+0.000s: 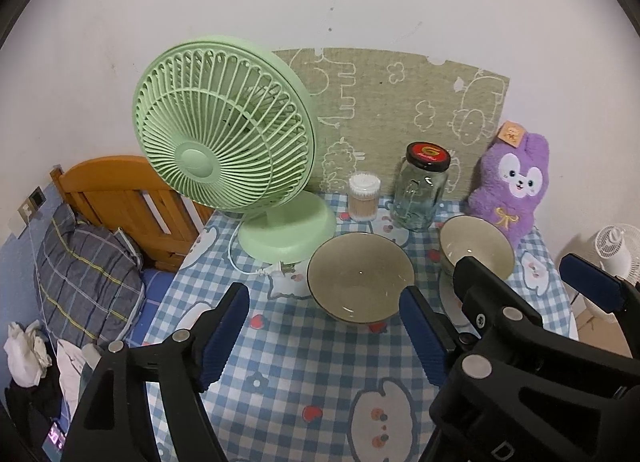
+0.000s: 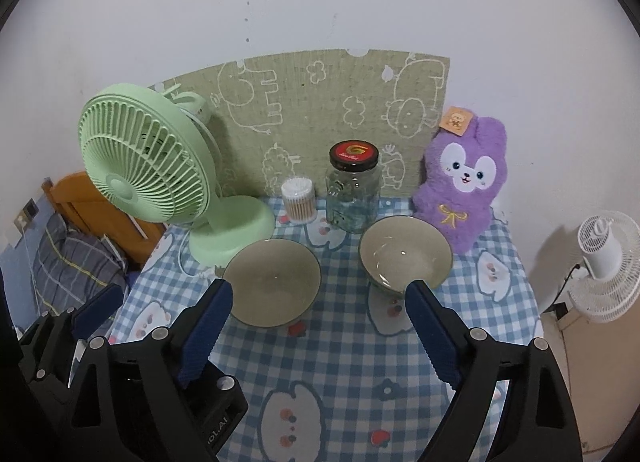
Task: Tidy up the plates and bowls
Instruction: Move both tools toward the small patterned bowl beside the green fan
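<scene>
Two grey-green bowls with dark rims stand on the blue checked tablecloth. The left bowl (image 1: 360, 276) (image 2: 272, 282) sits in front of the green fan. The right bowl (image 1: 476, 246) (image 2: 406, 254) sits in front of the purple plush toy, tilted on something beneath it. My left gripper (image 1: 324, 298) is open and empty, just short of the left bowl. My right gripper (image 2: 318, 294) is open and empty, hovering short of both bowls. The right gripper also shows in the left wrist view (image 1: 516, 266), partly hiding the right bowl.
A green desk fan (image 1: 224, 130) (image 2: 148, 158) stands at back left, its cord (image 1: 240, 262) on the cloth. A cotton swab tub (image 1: 363, 198) (image 2: 298, 200), a glass jar (image 1: 422, 190) (image 2: 352, 190) and a purple plush (image 1: 508, 190) (image 2: 460, 186) line the wall. A bed (image 1: 92, 262) lies left, a white floor fan (image 2: 604, 262) right.
</scene>
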`<state>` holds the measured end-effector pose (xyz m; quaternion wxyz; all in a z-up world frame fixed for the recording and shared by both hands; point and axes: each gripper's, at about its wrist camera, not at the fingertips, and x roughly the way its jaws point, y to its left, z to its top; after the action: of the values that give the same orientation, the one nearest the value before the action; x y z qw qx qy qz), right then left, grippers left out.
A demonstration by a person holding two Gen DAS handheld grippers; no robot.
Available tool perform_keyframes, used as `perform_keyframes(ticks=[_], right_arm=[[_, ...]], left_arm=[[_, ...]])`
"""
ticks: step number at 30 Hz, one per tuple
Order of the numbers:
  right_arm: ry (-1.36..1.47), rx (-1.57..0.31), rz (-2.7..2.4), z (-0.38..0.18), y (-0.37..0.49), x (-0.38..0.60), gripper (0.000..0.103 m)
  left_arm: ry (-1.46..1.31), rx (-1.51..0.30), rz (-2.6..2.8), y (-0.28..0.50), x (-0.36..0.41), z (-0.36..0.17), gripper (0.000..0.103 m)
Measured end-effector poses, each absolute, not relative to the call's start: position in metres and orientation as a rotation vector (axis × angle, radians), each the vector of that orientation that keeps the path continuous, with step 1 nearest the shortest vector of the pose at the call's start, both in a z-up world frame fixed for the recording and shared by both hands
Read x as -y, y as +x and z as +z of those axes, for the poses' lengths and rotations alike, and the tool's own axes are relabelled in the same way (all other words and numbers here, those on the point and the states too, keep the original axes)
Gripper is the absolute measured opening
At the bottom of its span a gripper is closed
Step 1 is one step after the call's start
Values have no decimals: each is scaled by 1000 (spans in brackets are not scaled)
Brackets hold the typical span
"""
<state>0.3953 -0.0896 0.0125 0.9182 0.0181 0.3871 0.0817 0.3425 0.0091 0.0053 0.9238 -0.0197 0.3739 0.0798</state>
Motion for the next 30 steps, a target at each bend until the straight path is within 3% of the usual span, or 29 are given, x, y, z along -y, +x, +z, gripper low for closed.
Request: perform_keyframes(ticks=[17,30], right_arm=[[16,-829,185,-29,457,86,90],[23,-873,216,-71,491,72,90]], left_arm=[[-30,-807,199,399,-13,-28,87],[-59,-854,221,430,-27,-67,87]])
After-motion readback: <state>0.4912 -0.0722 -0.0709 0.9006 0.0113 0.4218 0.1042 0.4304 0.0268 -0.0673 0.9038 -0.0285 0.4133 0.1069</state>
